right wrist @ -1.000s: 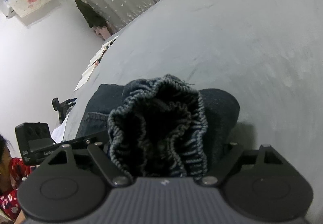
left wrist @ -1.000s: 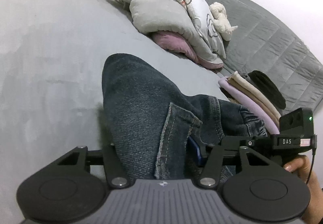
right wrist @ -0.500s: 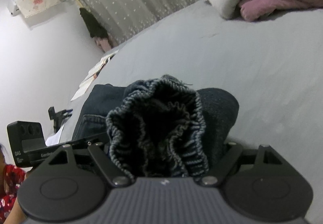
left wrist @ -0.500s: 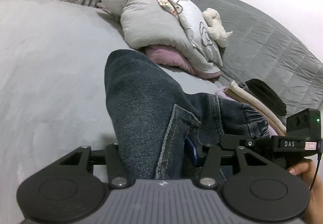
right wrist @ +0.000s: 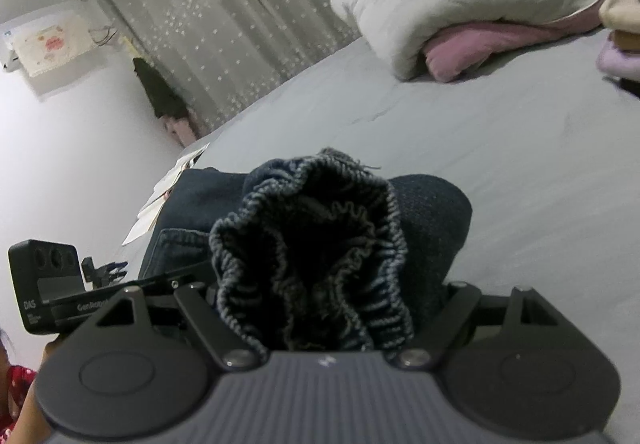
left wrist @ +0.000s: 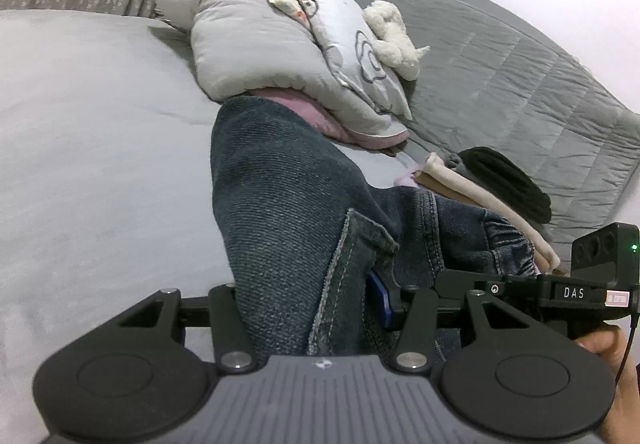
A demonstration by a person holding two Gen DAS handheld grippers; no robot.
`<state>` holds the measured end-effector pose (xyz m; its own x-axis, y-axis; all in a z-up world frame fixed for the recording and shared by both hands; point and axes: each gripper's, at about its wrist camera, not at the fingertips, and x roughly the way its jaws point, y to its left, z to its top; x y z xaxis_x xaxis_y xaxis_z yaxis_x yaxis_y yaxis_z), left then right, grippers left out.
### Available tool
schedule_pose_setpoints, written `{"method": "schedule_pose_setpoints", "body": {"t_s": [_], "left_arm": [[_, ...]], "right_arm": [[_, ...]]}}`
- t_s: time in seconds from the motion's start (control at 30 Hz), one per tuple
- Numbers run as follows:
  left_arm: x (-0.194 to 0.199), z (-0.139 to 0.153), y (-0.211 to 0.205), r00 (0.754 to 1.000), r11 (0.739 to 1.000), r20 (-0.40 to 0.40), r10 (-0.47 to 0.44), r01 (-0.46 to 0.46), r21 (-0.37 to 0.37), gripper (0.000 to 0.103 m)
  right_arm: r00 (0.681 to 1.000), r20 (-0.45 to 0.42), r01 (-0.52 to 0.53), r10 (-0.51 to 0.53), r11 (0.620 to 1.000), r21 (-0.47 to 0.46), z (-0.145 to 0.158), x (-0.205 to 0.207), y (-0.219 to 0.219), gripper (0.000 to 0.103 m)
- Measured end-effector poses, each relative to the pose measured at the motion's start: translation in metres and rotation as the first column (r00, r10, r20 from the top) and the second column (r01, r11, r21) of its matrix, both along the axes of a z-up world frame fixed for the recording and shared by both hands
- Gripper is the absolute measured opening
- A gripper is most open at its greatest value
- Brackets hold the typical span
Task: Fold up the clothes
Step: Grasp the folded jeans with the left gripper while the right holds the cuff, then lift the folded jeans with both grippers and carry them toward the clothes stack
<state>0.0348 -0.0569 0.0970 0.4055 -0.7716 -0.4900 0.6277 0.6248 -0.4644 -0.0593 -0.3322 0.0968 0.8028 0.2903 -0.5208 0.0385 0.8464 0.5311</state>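
Left wrist view: left gripper (left wrist: pixel 316 300) fingers closed on a thick fold of the jeans (left wrist: pixel 288 212), held above the grey bed (left wrist: pixel 88 148); right gripper (left wrist: pixel 560 292) alongside at right. Folded clothes stack (left wrist: pixel 472 188) and pillows (left wrist: pixel 272 56) behind. Right wrist view: right gripper (right wrist: pixel 316 308) fingers clamped on the jeans' gathered elastic waistband (right wrist: pixel 308 240); left gripper (right wrist: pixel 52 300) at left.

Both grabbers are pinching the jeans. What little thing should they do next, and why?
Probably carry the jeans a bit toward the stack of folded clothes and set them down there. The left gripper and right gripper each pinch the bundle, which already looks folded, and the stack lies just beyond it on the grey bed.
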Motion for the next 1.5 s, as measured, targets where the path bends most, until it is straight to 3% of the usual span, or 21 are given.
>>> {"method": "schedule_pose_setpoints", "body": {"t_s": [0.53,0.93,1.13,1.5], "left_arm": [[0.01,0.042,-0.071,0.995,0.996,0.036,-0.089,0.09,-0.008,0.046],[0.023,0.076,-0.163,0.98,0.98,0.055,-0.189,0.193,-0.058,0.046],[0.037,0.099,-0.23,0.959,0.957,0.076,-0.273,0.278,-0.081,0.046],[0.072,0.126,-0.373,0.897,0.888,0.097,-0.43,0.44,-0.132,0.046]], "right_arm": [[0.991,0.071,0.117,-0.116,0.993,-0.014,0.035,-0.022,-0.051,0.081],[0.97,0.108,0.225,-0.217,0.972,-0.069,0.079,-0.032,-0.117,0.081],[0.946,0.136,0.308,-0.294,0.947,-0.096,0.107,-0.045,-0.17,0.081],[0.878,0.168,0.471,-0.449,0.873,-0.127,0.15,-0.075,-0.276,0.081]]}}
